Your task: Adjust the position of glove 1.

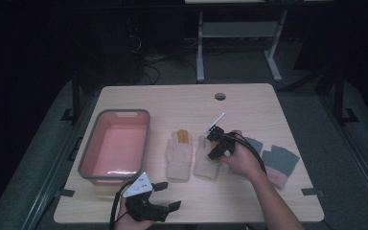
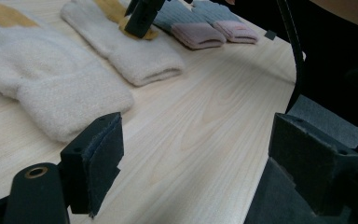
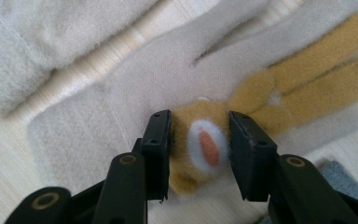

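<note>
The right gripper (image 3: 199,154) is being held down onto the right-hand cream glove (image 1: 206,160), and its two black jaws are being set either side of a mustard-yellow patch (image 3: 200,144) sewn on that glove, the one with a little white and orange spot in the middle. The pads are sitting right at the edges of the patch; the fabric is looking bunched up between them, so it's being pinched, though how firmly can't really be told. In the high view that gripper (image 1: 216,143) is being gripped by the person's right hand (image 1: 242,160), with the forearm coming up from the bottom edge.

The glove being worked on is lying flat on the wooden table (image 1: 249,105), just right of the middle, fingers pointing away from the person. Mustard-yellow fingers (image 3: 317,79) are being shown running off toward the upper right in the right gripper view.

Just beside it, a second cream glove (image 1: 179,155) with yellow fingertips is being left flat, close but with a strip of table between them. On the other side, a pair of grey gloves (image 1: 280,165) with pink cuffs is lying near the right edge, partly covered by the hand.

The left gripper (image 1: 165,196) is being held low at the front edge of the table, jaws spread wide with nothing but bare tabletop between them. A pink tub (image 1: 88,143) with a grey rim is sitting at the left of the table.
</note>
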Demonstrator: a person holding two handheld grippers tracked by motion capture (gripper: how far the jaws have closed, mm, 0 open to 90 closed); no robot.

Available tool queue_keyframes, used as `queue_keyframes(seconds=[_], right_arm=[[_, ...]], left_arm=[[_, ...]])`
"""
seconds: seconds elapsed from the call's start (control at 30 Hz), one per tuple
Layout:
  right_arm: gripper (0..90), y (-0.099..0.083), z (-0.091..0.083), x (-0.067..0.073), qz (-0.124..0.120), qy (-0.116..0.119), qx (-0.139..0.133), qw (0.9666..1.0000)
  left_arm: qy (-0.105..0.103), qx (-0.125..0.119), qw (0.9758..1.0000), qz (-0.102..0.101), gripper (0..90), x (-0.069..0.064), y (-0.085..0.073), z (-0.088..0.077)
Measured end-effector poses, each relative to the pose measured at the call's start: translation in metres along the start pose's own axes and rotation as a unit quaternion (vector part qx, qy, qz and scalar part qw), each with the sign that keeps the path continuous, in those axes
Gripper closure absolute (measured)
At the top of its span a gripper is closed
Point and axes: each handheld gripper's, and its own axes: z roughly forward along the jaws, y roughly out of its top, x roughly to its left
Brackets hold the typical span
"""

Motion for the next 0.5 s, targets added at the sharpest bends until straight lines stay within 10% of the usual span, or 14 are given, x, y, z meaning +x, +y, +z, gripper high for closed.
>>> queue_keyframes(seconds=[0.5], right_arm=[[67.0,-0.003,-0.016,0.002,-0.015,0.002,-0.002,0.9999]], left_arm=[[0.003,-0.001,1.0,-0.005,18.0,0.001,0.0,-0.001]])
